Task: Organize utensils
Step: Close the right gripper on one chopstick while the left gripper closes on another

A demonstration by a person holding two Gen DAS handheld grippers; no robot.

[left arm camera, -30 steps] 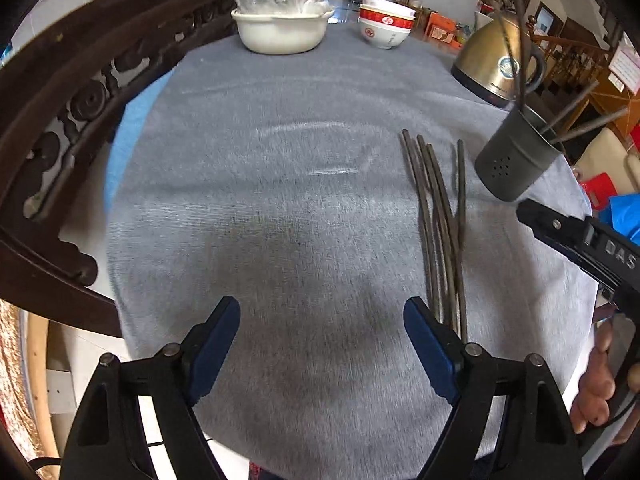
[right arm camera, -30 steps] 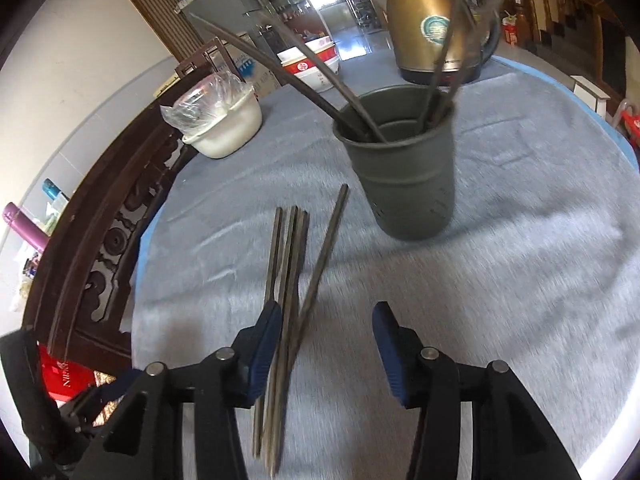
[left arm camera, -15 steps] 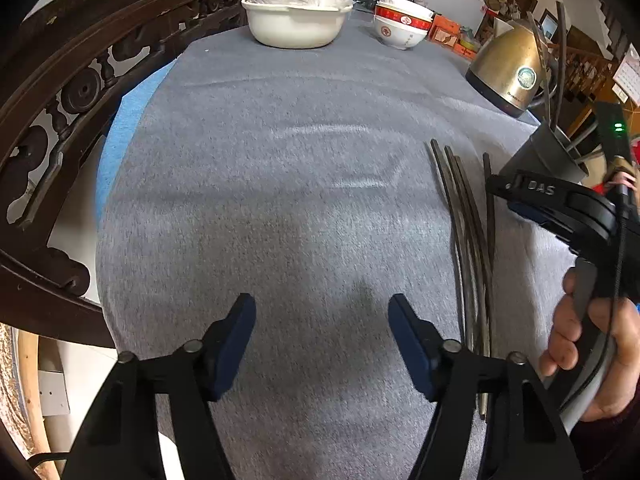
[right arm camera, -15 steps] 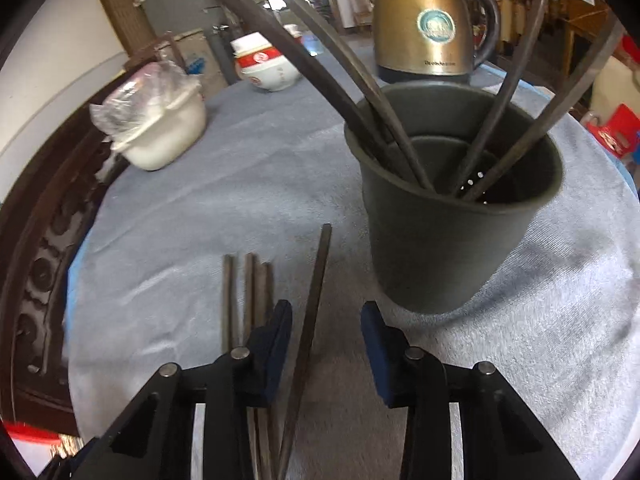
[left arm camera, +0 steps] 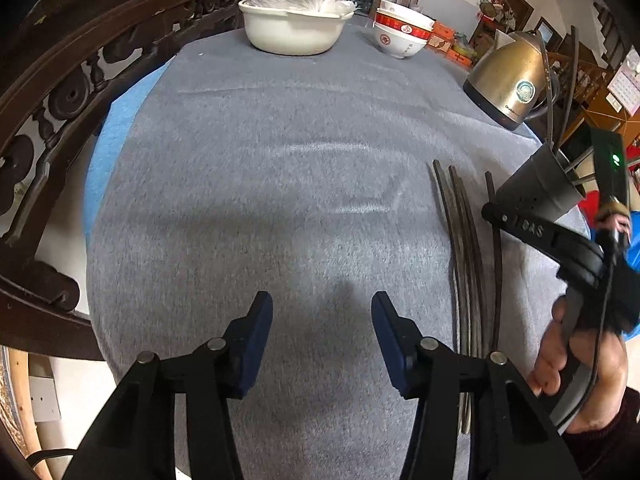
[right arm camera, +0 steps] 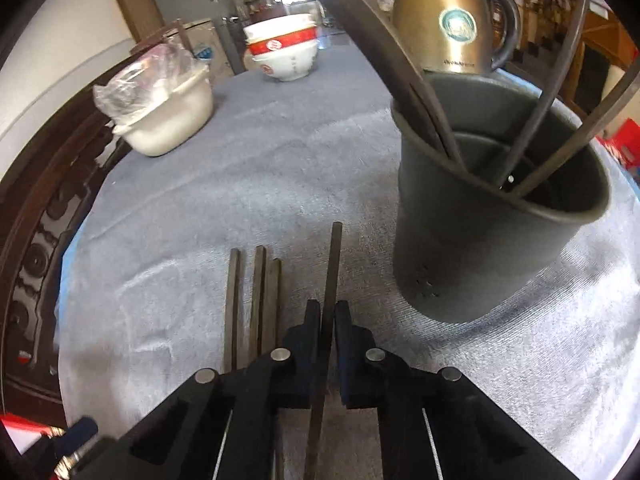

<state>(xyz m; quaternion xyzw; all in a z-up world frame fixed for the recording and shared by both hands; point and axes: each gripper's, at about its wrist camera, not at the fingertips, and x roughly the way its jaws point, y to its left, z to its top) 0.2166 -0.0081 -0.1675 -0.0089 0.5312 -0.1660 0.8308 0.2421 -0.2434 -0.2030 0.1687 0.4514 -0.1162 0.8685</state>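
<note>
Your right gripper [right arm camera: 328, 320] has just closed its jaws on one chopstick [right arm camera: 333, 264] lying beside the holder [right arm camera: 492, 248] on the desk [right arm camera: 280, 168]. Lift it clear, tip it upright, then drop it in. The left gripper [left arm camera: 322, 328], half open and closing, holds nothing.

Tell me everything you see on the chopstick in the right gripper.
The chopstick is a long, thin, dark stick, square-edged, apparently dark wood. It lies flat on the grey cloth, pointing away from the camera, set apart to the right of three similar loose chopsticks. The right gripper is clamped on its middle. Its far end stops short of the dark holder.
</note>
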